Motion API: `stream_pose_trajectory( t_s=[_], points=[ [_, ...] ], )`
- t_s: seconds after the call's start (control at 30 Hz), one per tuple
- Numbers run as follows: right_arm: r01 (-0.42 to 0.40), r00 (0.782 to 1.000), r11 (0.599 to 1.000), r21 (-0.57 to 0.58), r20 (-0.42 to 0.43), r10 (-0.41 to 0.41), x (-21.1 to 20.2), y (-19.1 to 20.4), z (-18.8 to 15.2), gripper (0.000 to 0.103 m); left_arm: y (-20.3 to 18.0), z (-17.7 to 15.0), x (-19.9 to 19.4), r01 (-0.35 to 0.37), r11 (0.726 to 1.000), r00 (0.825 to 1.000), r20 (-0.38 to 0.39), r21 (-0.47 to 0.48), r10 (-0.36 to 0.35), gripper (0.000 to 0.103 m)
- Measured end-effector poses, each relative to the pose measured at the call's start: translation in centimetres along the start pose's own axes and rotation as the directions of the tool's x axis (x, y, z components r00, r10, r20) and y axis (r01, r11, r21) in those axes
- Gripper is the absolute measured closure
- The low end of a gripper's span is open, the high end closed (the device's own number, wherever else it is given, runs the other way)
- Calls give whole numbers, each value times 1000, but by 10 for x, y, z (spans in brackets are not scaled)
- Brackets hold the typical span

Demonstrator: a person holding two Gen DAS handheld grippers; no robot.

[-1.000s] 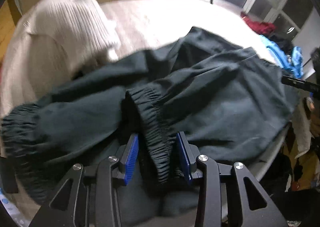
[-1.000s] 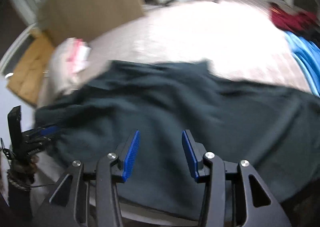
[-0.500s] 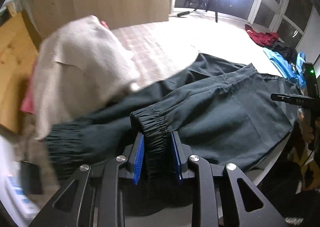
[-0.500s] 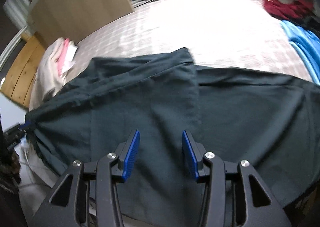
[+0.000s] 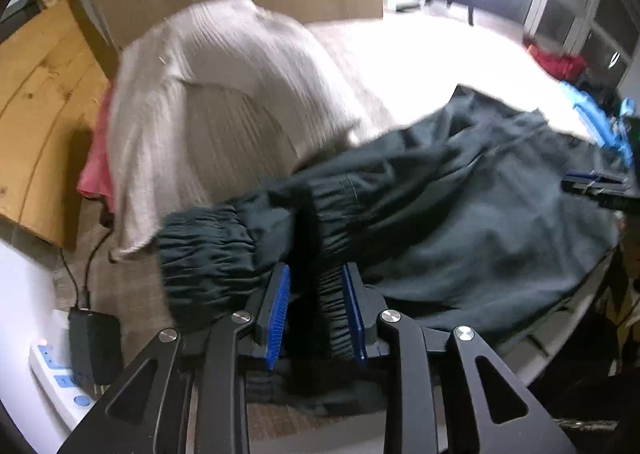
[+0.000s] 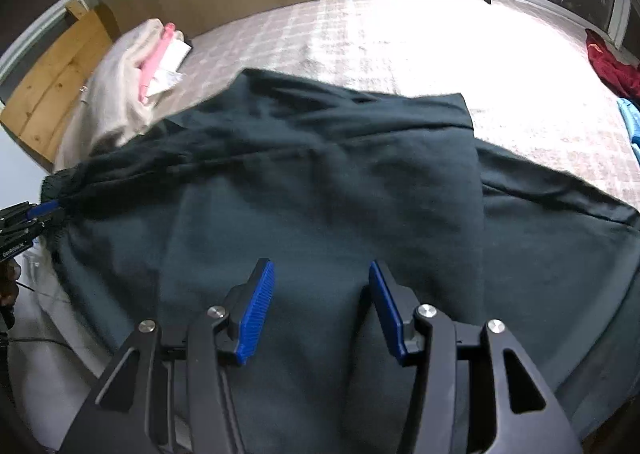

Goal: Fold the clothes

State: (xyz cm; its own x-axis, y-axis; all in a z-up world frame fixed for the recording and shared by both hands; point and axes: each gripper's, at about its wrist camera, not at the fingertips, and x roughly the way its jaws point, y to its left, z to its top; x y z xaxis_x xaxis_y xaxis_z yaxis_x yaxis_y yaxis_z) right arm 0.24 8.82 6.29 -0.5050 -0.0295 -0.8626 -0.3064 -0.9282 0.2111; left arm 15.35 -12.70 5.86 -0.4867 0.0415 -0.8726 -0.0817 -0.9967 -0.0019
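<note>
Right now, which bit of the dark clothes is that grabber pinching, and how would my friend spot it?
Find the big dark green garment spread over the pale bed, beside the cream ribbed sweater. At its near end are two gathered elastic cuffs. The one pinched is the cuff between the left gripper's blue pads; the other cuff hangs free towards the sweater.

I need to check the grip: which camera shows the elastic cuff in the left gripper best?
The left wrist view: the gathered elastic cuff runs between the left gripper pads. The right wrist view shows that gripper only small at the frame's left edge, the cuff barely visible.
</note>
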Motion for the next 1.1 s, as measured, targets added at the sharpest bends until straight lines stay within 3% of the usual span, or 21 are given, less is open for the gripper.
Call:
stream_pose_trajectory(
  t_s=[0.13,0.27,0.4,0.5,0.6,0.73,0.83,0.93,1.0,1.1],
  points=[
    [-49,998,999,1,28,48,-5,12,6,54,-2,9,-24,76,997,994,76,-1,-76,77],
    [-47,999,998,-33,0,47,9,26,7,54,-27,19,8,163,983,986,31,87,-166,75],
    [3,1000,998,-67,-17,-4,19,30,5,54,-33,18,63,80,990,994,-83,120,-70,79],
    [6,1000,1000,-17,5,-6,-4,10,0,54,-35,17,54,86,990,995,-66,115,-78,79],
    [-8,995,992,124,95,-4,-61,-42,-14,54,-41,16,20,91,987,996,-12,136,-90,78],
    [78,973,931,356,177,-149,-134,-140,-53,54,-62,13,-19,104,981,993,43,167,-112,77],
    [178,946,830,528,142,-293,-170,-227,-94,54,-87,14,-30,118,976,990,49,182,-128,77],
    [225,924,757,614,113,-366,-195,-298,-129,54,-132,19,-27,151,967,986,39,206,-163,77],
    [249,920,735,630,85,-384,-202,-337,-145,54,-167,23,-20,171,959,983,24,226,-181,77],
    [236,935,755,612,70,-349,-197,-380,-159,54,-226,25,-6,188,948,981,-7,258,-193,77]
  ],
)
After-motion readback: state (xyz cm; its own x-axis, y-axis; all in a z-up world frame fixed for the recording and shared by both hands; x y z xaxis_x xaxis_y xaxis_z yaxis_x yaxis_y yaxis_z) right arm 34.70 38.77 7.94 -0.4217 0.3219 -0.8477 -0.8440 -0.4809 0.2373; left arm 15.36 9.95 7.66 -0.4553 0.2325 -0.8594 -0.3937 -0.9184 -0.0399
